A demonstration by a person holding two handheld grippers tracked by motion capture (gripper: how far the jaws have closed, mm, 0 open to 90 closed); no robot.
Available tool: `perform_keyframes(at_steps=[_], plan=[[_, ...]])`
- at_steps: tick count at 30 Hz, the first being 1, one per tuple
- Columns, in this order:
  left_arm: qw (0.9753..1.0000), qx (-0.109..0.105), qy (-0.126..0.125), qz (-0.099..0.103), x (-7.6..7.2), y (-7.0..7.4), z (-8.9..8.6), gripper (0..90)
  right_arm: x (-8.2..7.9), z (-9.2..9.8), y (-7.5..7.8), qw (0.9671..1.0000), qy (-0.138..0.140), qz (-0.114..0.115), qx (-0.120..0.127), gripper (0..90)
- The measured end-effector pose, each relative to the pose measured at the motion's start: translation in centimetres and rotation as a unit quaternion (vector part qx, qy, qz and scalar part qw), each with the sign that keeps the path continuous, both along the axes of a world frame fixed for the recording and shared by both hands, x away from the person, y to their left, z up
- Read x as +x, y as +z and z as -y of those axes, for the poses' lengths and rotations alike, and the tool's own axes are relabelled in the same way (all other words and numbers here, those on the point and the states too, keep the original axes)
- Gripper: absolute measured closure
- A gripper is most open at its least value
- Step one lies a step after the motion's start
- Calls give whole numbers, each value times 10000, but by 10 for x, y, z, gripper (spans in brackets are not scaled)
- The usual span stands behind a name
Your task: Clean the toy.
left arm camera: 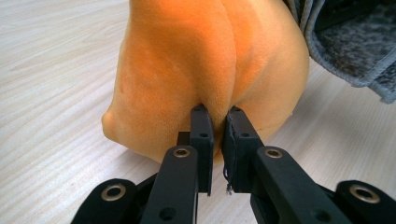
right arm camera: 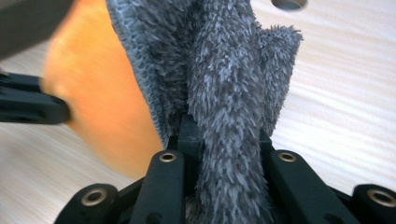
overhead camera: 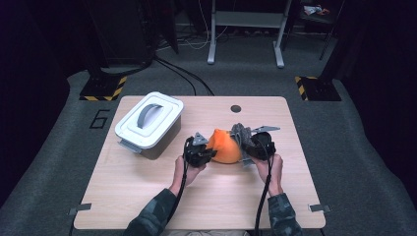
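High view: your left gripper (overhead camera: pixel 209 153) pinches the orange cloth (overhead camera: pixel 225 146); your right gripper (overhead camera: pixel 247 147) clamps the grey cloth (overhead camera: pixel 239 131) beside it.

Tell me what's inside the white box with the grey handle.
Its contents cannot be seen: the lid sits closed on the white box, covering the inside. Its grey handle lies on the lid.

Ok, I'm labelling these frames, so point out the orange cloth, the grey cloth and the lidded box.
orange cloth (left arm camera: pixel 187 60): left gripper view, on its bulging front above the jaws.
grey cloth (right arm camera: pixel 224 93): right gripper view, on the fluffy fold between the jaws.
lidded box (overhead camera: pixel 129 132): high view, on the white lid's near-left part.
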State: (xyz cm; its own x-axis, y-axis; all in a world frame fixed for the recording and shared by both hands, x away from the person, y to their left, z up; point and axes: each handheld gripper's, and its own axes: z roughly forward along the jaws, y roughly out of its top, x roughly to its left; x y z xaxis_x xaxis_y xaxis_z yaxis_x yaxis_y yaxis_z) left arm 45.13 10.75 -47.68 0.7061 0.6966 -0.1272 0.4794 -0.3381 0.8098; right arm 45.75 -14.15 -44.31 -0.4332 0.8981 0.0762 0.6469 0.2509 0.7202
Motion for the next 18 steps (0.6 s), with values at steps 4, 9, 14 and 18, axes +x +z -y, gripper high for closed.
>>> perform_keyframes(at_steps=[4,9,14,18], plan=[[10000,40,-16,-3,0,1,0,830,4,9,-10,9997,-126,-213,92,747],[10000,11,-38,12,1,0,-1,829,11,17,-29,9983,-266,-512,81,746],[10000,14,7,-11,2,1,-2,829,17,21,-47,9962,-266,-829,77,746],[10000,-1,12,-15,2,1,-3,829,19,20,-54,9950,-250,-964,98,746]])
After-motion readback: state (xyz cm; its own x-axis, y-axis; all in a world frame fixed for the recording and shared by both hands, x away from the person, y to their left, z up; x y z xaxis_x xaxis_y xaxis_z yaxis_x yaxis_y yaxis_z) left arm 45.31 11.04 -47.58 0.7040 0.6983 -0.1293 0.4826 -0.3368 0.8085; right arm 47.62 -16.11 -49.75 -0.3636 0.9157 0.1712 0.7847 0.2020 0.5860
